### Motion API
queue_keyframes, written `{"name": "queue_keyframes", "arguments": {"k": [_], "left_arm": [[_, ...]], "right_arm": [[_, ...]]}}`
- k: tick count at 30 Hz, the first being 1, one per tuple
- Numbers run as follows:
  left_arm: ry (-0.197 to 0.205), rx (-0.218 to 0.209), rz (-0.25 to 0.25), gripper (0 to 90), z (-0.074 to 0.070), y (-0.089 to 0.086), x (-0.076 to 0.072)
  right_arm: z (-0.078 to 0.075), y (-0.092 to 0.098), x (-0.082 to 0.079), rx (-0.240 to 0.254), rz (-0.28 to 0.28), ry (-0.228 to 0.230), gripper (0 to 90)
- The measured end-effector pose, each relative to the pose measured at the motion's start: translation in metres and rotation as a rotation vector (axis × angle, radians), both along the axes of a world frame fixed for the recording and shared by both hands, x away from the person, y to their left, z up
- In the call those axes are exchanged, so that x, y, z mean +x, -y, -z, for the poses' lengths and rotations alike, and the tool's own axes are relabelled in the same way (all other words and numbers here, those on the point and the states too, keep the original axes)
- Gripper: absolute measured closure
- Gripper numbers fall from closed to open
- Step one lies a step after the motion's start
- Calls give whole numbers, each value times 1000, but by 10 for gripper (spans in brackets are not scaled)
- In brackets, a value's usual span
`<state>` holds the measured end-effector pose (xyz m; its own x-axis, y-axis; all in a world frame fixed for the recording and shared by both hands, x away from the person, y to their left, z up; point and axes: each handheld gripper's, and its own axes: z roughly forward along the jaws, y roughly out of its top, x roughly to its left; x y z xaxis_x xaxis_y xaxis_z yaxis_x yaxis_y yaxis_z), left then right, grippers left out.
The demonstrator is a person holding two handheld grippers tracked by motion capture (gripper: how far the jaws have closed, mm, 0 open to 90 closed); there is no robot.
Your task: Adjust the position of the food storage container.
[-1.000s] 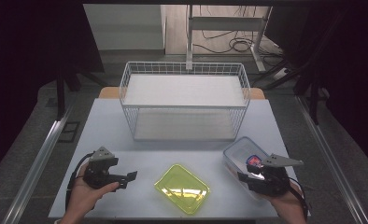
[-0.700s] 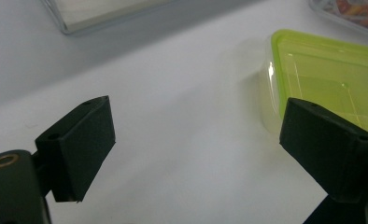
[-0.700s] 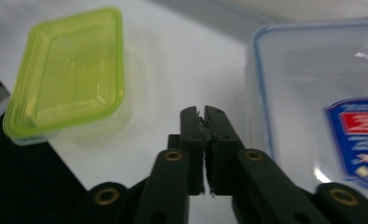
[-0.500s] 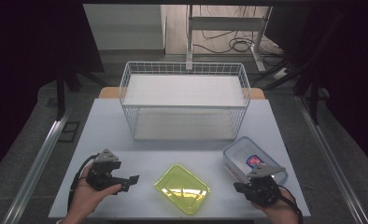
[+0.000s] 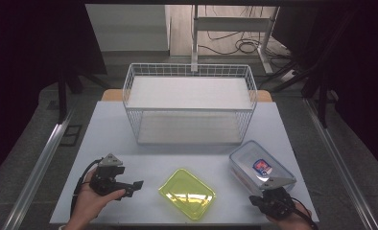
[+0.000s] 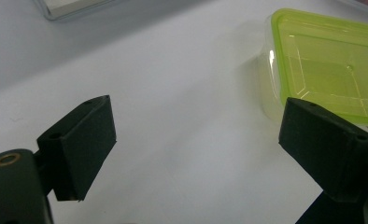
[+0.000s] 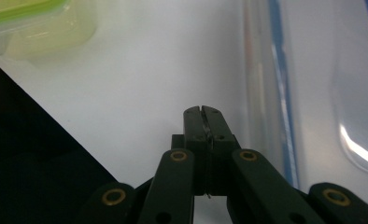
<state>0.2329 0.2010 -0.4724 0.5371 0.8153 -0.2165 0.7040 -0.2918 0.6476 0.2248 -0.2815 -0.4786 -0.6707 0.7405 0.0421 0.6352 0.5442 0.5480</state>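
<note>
The right gripper is closed on nothing, the clear box just beside it. The left gripper gapes, ready for the green box ahead.

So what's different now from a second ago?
The right gripper slid back from the clear box toward the table's near edge, and its jaws have closed with nothing between them. The left gripper stayed put, jaws open, pointing at the green box. Both boxes and the wire basket kept their places.
</note>
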Motion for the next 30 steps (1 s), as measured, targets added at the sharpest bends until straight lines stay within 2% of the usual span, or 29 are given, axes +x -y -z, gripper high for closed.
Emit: {"name": "queue_keyframes", "arguments": {"k": [3, 4, 6, 13, 21, 24, 30], "left_arm": [[4, 1, -5, 106, 0, 0, 0], [7, -2, -10, 106, 0, -1, 0], [6, -4, -13, 106, 0, -1, 0], [0, 0, -10, 106, 2, -3, 0], [-3, 3, -8, 105, 3, -3, 1], [-8, 7, -3, 105, 5, -1, 1], [-13, 9, -1, 105, 6, 0, 2]], "right_arm": [[0, 4, 1, 1, 11, 4, 894], [-1, 7, 1, 25, 14, -4, 894], [-1, 9, 1, 37, 16, -8, 895], [-2, 13, 2, 16, 21, -4, 895], [-4, 33, 4, 16, 87, 6, 895], [-4, 44, 5, 2, 131, 22, 895], [-2, 56, 9, -3, 172, 33, 895]]}}
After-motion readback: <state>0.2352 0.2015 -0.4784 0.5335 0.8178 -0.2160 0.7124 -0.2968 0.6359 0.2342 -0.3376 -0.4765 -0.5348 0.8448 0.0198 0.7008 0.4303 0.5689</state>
